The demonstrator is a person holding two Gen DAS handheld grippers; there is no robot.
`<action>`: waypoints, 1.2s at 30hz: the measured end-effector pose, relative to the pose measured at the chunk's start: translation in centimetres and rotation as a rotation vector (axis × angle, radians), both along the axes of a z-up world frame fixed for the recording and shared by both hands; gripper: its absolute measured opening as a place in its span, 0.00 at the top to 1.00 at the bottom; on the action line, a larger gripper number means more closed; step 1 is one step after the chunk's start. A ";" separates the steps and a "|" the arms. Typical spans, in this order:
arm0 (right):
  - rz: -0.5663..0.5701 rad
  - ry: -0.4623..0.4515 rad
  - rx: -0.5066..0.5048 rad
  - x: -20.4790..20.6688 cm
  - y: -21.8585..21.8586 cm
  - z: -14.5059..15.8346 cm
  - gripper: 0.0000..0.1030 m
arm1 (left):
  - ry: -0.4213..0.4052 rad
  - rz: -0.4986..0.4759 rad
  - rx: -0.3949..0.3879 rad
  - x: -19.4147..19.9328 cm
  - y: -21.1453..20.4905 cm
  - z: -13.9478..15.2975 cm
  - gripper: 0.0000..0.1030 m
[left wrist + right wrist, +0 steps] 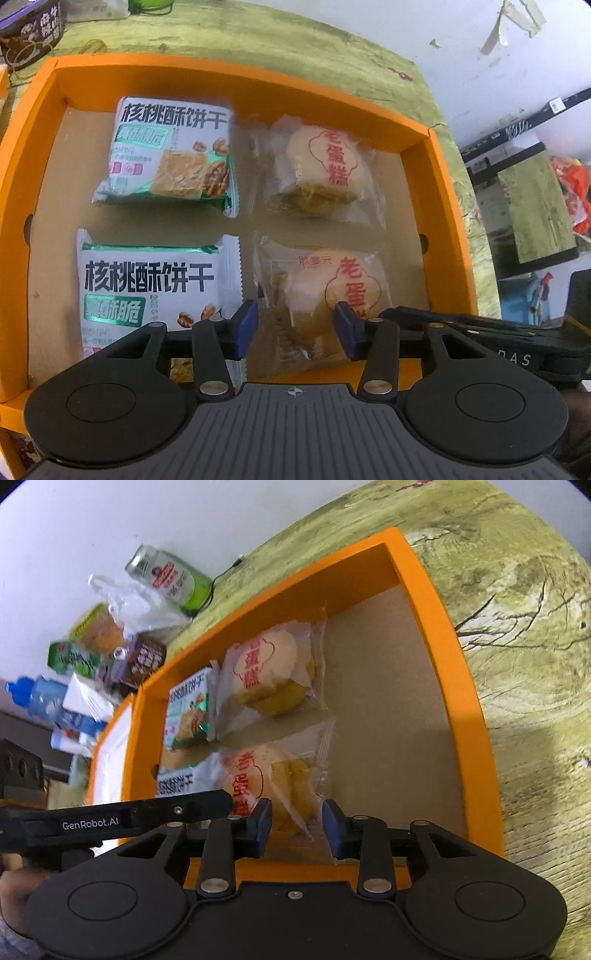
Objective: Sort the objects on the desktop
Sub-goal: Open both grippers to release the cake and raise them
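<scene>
An orange box [221, 74] holds two white-and-green walnut biscuit packs [166, 155] [147, 280] on its left. Two clear-wrapped egg cakes sit to their right, the far cake [317, 166] and the near cake [332, 280]. My left gripper [297, 330] hovers open over the near cake, its blue pads apart and not pressing on it. In the right wrist view my right gripper [297, 825] is open at the near cake [273, 779], with the wrapper's loose edge between its pads. The left gripper's arm [147, 816] reaches in from the left.
The box floor [388, 720] right of the cakes is bare cardboard. Beyond the box stand a green can [170, 579], a plastic bag [125, 602], a brown snack box [144, 661] and a blue bottle [33, 694]. An olive patterned tablecloth [535, 627] surrounds the box.
</scene>
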State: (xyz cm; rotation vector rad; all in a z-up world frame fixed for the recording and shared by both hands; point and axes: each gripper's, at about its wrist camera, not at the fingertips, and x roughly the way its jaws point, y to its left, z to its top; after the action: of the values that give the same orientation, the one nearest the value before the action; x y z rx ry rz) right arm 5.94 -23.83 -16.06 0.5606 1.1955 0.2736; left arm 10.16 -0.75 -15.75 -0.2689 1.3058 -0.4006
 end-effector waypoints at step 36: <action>0.103 -0.122 -0.103 1.1 1.2 1.6 0.59 | -0.056 -0.002 0.056 -0.4 -0.6 1.5 0.54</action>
State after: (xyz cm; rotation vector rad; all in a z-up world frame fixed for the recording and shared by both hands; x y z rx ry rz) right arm 7.07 -22.63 -14.43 0.3879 1.1146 0.3277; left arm 9.81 -1.37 -14.27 -0.2082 1.2605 -0.3706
